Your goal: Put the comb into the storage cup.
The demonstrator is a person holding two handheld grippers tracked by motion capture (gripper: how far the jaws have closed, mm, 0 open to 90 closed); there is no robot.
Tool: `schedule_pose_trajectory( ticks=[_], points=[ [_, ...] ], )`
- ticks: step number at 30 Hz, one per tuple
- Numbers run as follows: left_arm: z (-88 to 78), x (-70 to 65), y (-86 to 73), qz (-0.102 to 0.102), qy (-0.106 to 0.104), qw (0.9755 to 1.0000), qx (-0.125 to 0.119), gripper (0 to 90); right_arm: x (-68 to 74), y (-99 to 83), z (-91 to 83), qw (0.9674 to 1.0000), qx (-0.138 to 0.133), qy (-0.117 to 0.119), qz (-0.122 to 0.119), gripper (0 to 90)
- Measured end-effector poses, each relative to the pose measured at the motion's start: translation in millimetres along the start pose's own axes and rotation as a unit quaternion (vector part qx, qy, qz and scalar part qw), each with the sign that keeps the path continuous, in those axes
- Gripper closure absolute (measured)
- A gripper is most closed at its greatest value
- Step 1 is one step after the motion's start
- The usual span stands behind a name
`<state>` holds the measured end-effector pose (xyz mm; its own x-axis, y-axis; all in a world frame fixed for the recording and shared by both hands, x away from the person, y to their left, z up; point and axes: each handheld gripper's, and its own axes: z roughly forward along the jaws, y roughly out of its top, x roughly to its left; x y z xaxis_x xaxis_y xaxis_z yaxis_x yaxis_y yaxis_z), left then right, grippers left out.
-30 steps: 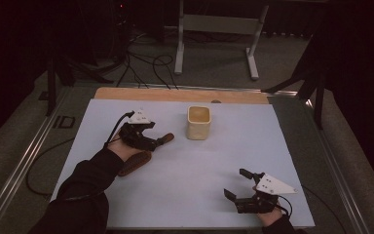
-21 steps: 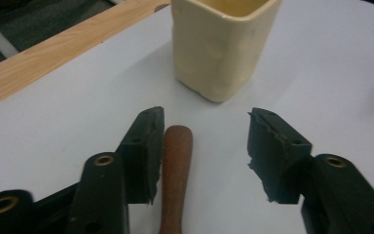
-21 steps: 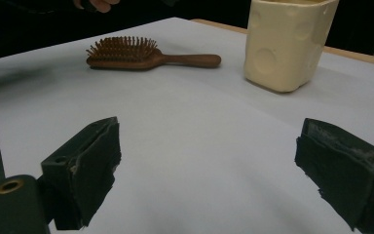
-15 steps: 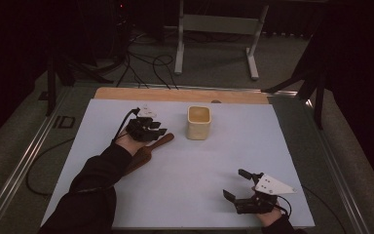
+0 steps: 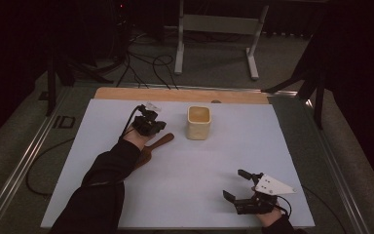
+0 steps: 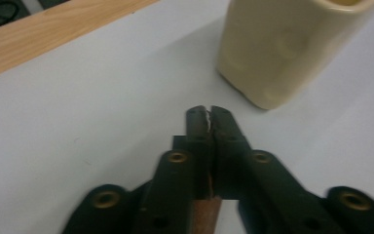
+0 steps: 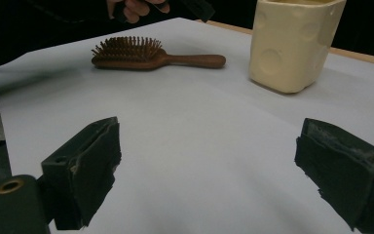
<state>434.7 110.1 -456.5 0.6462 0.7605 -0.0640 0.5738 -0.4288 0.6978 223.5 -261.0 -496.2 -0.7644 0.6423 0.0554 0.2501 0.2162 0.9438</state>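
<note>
A wooden hairbrush (image 5: 151, 148) (image 7: 141, 53) lies flat on the white sheet, bristles up, with its handle pointing at a cream square cup (image 5: 198, 122) (image 6: 292, 48) (image 7: 294, 44). My left gripper (image 5: 157, 126) (image 6: 208, 114) hovers just over the handle end, left of the cup. Its jaws have just been closing and now meet with nothing between them; a bit of brown handle shows underneath them. My right gripper (image 5: 233, 184) (image 7: 209, 161) rests near the front right edge, jaws wide open and empty, facing the brush and cup.
The white sheet (image 5: 199, 170) covers the table, with a wooden strip (image 5: 175, 95) along the far edge. Cables (image 5: 146, 68) and a metal stand (image 5: 219, 24) sit on the floor beyond. A dark sleeve (image 5: 102, 185) lies across the sheet's front left.
My left hand has moved a little away and right, toward the cup, and its jaws have gone from apart to shut. The right gripper, brush and cup have stayed put.
</note>
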Motion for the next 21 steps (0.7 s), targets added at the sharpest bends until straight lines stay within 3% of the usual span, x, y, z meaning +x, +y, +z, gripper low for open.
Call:
schedule_pose_trajectory(
  ticks=[13, 21],
  points=[
    [30.0, 4.0, -2.0, -0.029, 0.024, 0.9977, 0.056, 90.0, -0.1, 0.1, -0.7, 1.0000, -0.002, 0.003, 0.002, 8.9],
    [40.8, 7.1, -2.5, -0.047, 0.027, 0.9961, 0.070, 90.0, -0.1, 0.7, -1.7, 1.0000, -0.004, 0.003, 0.001, 8.9]
  ],
)
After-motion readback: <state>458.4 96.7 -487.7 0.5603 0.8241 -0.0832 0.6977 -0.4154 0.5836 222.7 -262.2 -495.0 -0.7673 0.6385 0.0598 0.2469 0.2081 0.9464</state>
